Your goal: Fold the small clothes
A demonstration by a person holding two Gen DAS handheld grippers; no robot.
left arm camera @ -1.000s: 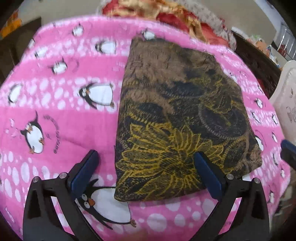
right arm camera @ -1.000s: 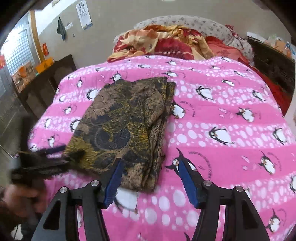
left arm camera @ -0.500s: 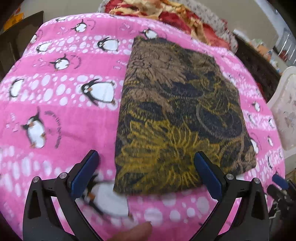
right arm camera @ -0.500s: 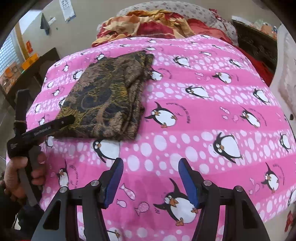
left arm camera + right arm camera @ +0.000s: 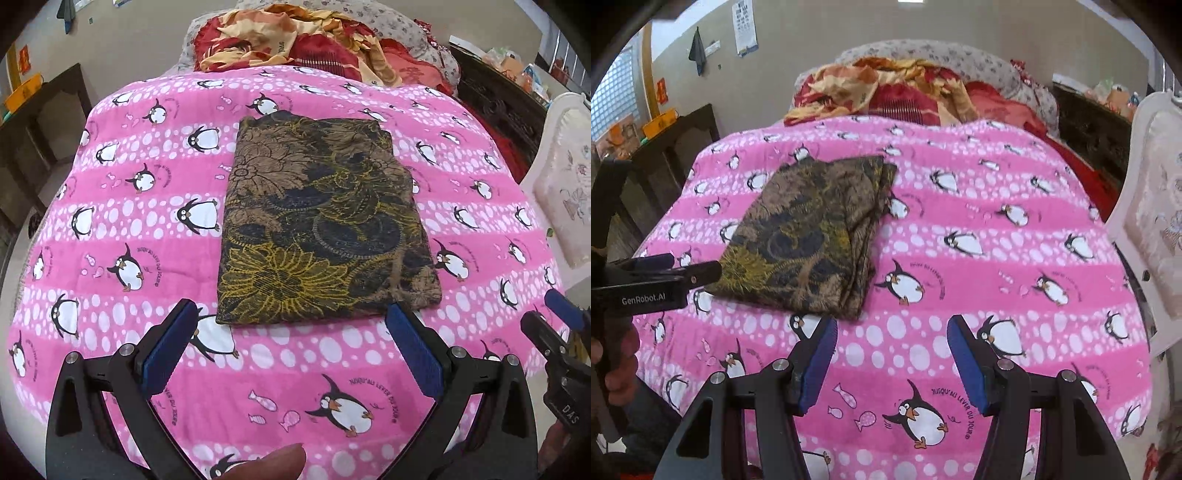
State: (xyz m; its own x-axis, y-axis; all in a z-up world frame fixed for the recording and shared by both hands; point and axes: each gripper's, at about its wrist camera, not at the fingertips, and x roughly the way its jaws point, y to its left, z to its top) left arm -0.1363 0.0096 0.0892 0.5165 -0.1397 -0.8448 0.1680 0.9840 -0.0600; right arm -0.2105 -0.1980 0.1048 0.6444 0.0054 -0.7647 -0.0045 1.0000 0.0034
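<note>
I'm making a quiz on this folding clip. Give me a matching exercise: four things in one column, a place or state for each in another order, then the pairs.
Things:
1. folded brown floral garment
2. penguin blanket
3. left gripper
4. crumpled red and yellow bedding

Places or states:
A. heaped at the bed's far end
B. open, holding nothing
C. lying flat in a neat rectangle
D. spread over the bed, pink

Pairs: 1-C, 2-D, 3-B, 4-A

Folded cloth [image 5: 325, 225] on blanket [image 5: 140, 206]
</note>
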